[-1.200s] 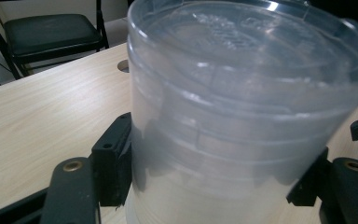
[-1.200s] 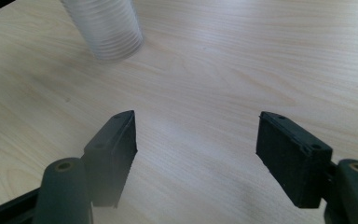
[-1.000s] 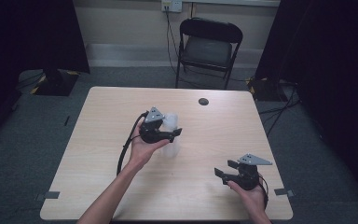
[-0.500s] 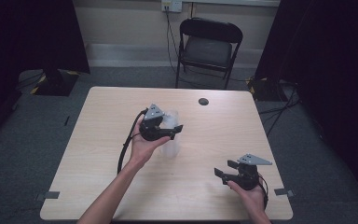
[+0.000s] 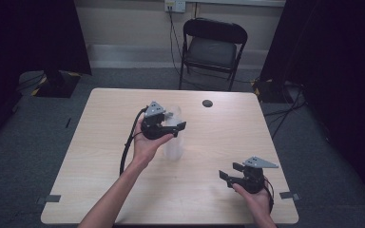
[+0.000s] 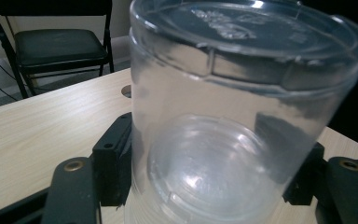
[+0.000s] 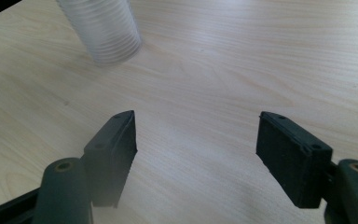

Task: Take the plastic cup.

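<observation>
High view: left gripper [image 5: 171, 127] clamping the clear cup stack [image 5: 175, 142] near its top, mid-table [image 5: 100, 156]; right gripper [image 5: 231, 172] resting near the front edge, well apart. Left gripper view: pads [image 6: 114, 158] pressing both sides of the stack. Right gripper view: jaws spread wide, holding nothing. Risking crushed or slipping cups through excess squeeze on thin, slick plastic.
</observation>
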`<state>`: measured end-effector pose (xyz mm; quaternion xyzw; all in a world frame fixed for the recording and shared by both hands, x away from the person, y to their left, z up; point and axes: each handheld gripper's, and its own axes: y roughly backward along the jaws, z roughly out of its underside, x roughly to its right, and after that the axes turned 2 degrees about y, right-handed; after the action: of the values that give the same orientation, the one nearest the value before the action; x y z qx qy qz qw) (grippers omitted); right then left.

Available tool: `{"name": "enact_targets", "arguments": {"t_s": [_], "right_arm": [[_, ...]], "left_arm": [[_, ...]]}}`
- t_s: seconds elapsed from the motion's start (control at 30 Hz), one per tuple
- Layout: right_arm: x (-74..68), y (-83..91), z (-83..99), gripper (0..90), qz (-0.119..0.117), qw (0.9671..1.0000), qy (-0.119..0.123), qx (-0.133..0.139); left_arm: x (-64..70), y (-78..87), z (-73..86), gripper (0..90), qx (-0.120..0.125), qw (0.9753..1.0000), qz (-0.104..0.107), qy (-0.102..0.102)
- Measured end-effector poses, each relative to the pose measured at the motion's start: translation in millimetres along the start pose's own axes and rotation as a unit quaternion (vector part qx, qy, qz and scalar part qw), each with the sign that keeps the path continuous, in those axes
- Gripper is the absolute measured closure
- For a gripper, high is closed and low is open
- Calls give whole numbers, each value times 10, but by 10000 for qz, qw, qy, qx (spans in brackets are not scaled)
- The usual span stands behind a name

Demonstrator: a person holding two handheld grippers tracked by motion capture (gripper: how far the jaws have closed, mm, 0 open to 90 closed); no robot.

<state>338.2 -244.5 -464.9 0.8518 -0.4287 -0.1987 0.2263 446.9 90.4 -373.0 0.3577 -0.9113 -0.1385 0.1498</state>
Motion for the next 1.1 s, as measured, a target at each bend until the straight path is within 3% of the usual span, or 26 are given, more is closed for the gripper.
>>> {"name": "enact_targets", "arguments": {"t_s": [0.3, 0.67, 0.9, 1.1], "right_arm": [[-1, -7, 0, 284, -16, 10000, 3, 1], [-8, -7, -2, 284, -20, 10000, 5, -12], [-9, -13, -1, 284, -41, 10000, -1, -10], [-13, -17, -2, 284, -43, 10000, 21, -13]], "left_arm": [[70, 49, -123, 332, 92, 9998, 60, -162], [95, 113, -244, 335, 282, 9992, -60, -286], [98, 165, -297, 336, 365, 9989, -72, -279], [119, 250, -348, 339, 493, 9985, 34, -246]]}}
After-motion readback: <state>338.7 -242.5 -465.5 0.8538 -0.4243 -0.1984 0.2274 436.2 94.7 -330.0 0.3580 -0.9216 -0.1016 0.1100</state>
